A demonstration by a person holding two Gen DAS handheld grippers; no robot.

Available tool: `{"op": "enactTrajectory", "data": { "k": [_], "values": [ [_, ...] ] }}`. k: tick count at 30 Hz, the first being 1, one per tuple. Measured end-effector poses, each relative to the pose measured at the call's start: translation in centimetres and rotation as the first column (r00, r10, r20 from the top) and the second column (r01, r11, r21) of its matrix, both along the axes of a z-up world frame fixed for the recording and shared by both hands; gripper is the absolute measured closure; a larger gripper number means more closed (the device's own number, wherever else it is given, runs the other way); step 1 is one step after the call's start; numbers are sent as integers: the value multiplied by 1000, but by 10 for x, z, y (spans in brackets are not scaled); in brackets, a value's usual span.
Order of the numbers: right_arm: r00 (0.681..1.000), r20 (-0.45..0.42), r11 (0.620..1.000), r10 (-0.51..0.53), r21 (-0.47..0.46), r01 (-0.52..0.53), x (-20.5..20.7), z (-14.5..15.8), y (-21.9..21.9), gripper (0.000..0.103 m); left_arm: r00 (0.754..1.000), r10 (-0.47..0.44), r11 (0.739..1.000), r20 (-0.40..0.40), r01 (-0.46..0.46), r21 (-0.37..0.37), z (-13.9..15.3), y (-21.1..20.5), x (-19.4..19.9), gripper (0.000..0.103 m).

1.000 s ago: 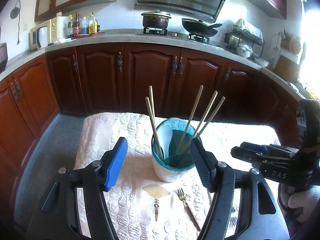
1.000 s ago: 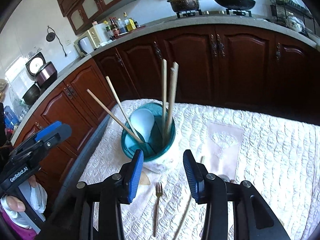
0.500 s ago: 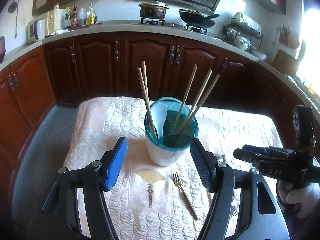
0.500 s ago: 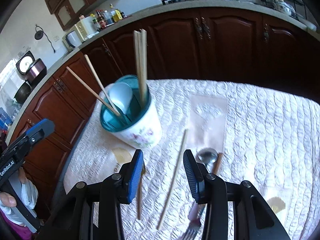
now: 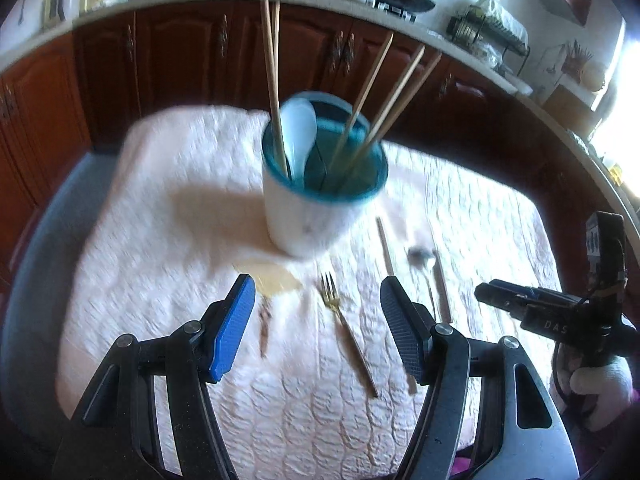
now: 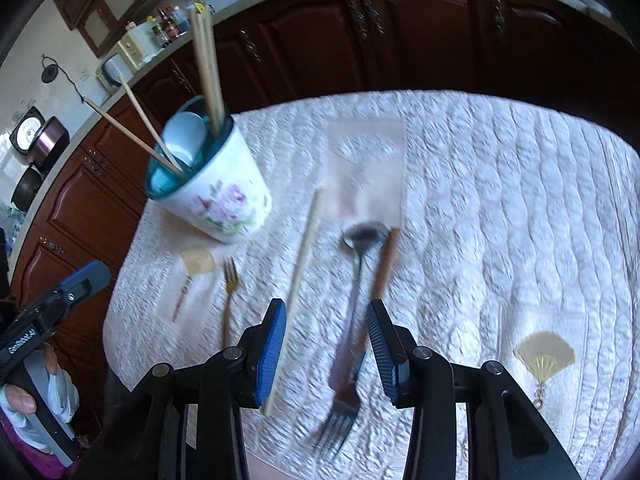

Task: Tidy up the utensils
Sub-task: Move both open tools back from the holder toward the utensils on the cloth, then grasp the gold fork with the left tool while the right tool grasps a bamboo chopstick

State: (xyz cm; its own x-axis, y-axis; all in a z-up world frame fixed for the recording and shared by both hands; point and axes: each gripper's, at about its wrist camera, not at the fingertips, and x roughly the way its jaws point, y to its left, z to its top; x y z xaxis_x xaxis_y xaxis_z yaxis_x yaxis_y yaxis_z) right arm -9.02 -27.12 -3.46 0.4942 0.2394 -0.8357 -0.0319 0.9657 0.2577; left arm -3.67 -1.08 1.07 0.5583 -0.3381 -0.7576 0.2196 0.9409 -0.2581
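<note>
We read the loose utensils on the quilted cloth (image 6: 500, 200) as what remains to sort; the cup (image 6: 216, 196) at far left already holds chopsticks and a white spoon; near it lie a gold fork (image 6: 228, 300), a single chopstick (image 6: 300, 280), and a metal spoon (image 6: 360, 264) beside a brown-handled piece (image 6: 382, 272), with a second fork's tines (image 6: 336, 428) at the near edge. Our right gripper (image 6: 326, 344) hangs with its jaws apart and empty; the spoon's handle runs near-to-far straight through the gap between them, so that long axis suits a pinch across it. Our left gripper (image 5: 318, 328) is likewise apart and empty, with the gold fork (image 5: 344, 328) lying between its fingers, tines far, handle slanting near-right. We judge the right hand nearer the spoon and the left nearer the gold fork.
</note>
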Motion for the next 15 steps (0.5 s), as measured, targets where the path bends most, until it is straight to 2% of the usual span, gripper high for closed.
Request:
{"op": "enactTrajectory", "data": {
  "k": [7,8,15],
  "values": [
    [999,-34,999,-42,-3,41,5,-22,-23,63,996,-8,1000,-88,8,-4,-34,-6,5,38],
    [998,-35,999,-45,-3,45,7,-23,-24,66,995,-6,1000,-97,6,-3,-37,-6,7,38],
    [998,-53,999,-46,-2,46,19,-33,-24,68,992,18,1000,-123,-17,6,-52,0,14,38]
  ]
}}
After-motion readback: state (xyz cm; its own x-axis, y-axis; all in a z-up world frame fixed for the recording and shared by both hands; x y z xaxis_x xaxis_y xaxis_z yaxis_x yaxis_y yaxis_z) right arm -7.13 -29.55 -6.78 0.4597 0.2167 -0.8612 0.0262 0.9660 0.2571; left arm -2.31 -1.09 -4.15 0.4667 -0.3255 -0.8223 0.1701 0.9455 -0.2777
